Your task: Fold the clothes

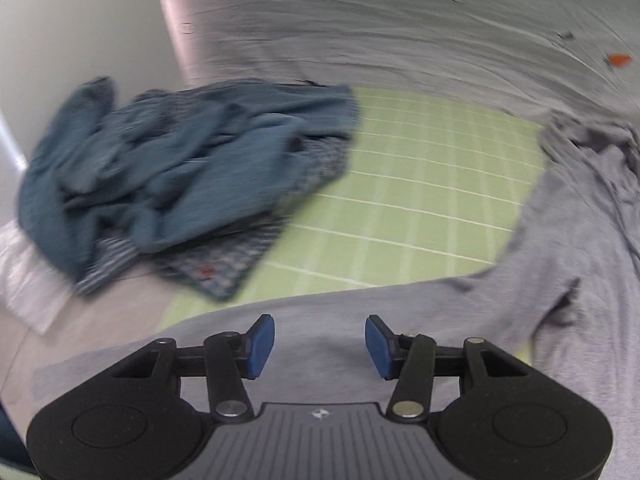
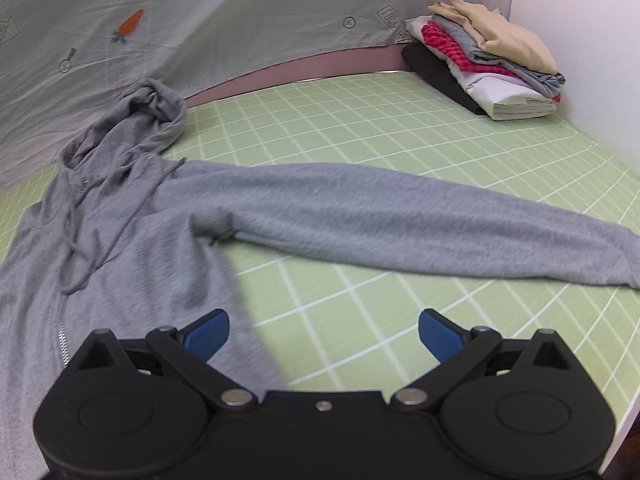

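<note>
Both claws, left and right, hover spread apart over the grey hoodie, laid flat for folding.

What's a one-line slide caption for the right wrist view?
Open right gripper above a grey zip hoodie spread on the green grid mat, one sleeve extended, folded stack behind.

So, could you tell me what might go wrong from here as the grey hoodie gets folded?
1. The drawstring lies loose across the grey hoodie; it could snag on a claw or get trapped in a fold.
2. The sleeve stretches toward the mat edge; dragged carelessly, it may bunch or slip off.
3. The blue clothes pile sits close to the hoodie, so the open left claw might catch it. The right claw is open too.
</note>
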`<act>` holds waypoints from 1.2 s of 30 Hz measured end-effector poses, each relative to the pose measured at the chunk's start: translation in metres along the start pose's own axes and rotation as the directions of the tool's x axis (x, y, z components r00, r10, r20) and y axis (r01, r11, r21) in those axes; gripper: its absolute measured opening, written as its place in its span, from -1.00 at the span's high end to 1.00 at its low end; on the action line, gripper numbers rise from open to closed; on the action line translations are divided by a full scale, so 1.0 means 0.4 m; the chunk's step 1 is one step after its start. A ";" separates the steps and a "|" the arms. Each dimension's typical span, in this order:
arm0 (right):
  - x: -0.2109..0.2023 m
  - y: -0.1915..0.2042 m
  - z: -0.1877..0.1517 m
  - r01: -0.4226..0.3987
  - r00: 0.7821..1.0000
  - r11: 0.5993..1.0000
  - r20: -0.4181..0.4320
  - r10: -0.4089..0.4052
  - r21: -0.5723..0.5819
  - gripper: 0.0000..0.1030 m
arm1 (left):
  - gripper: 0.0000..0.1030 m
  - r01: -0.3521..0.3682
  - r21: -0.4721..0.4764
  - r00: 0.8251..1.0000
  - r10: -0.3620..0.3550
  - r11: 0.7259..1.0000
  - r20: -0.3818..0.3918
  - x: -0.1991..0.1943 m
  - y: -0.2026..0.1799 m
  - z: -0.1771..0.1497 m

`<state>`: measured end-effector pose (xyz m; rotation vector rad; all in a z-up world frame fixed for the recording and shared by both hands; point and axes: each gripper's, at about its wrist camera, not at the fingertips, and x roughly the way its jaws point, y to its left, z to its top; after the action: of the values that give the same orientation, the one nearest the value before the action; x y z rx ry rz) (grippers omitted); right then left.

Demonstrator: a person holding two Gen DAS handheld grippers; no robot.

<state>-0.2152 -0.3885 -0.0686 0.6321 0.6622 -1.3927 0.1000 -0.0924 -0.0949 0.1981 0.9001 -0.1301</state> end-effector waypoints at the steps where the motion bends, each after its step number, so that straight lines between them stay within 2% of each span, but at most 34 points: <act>1: 0.005 -0.013 0.009 -0.001 1.000 1.000 -0.005 0.001 -0.004 -0.98 | -0.01 0.007 0.020 1.000 -0.006 1.000 -0.008 0.012 -0.023 0.008; 7: 0.054 -0.069 0.054 0.031 0.999 0.999 -0.036 -0.033 -0.044 -0.98 | -0.01 0.060 0.080 0.997 -0.056 0.995 -0.047 0.084 -0.110 0.051; 10: 0.079 -0.064 0.077 0.036 0.998 0.998 -0.044 -0.038 -0.050 -0.98 | -0.01 0.089 0.110 0.995 -0.084 0.990 -0.055 0.112 -0.140 0.069; 15: 0.121 -0.049 0.117 0.040 0.997 0.997 -0.055 -0.044 -0.062 -0.98 | -0.01 0.186 0.236 0.983 -0.178 0.954 -0.054 0.123 -0.180 0.093; 23: 0.166 0.006 0.176 0.014 0.998 0.996 -0.058 -0.019 -0.084 -0.98 | -0.01 0.357 0.198 0.934 -0.341 0.913 -0.111 0.141 -0.162 0.118; 29: 0.160 0.034 0.170 0.004 0.998 0.994 -0.055 -0.010 -0.109 -0.98 | -0.01 0.403 0.248 0.915 -0.381 0.881 -0.133 0.137 -0.170 0.127; 36: 0.151 0.021 0.140 0.018 0.997 0.997 -0.075 -0.024 -0.077 -0.98 | -0.01 0.443 0.314 0.897 -0.415 0.840 -0.155 0.132 -0.190 0.133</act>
<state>-0.2005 -0.4694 -0.0758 0.6212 0.7815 -1.3613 0.1585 -0.1798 -0.1129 0.3243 0.9892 -0.7088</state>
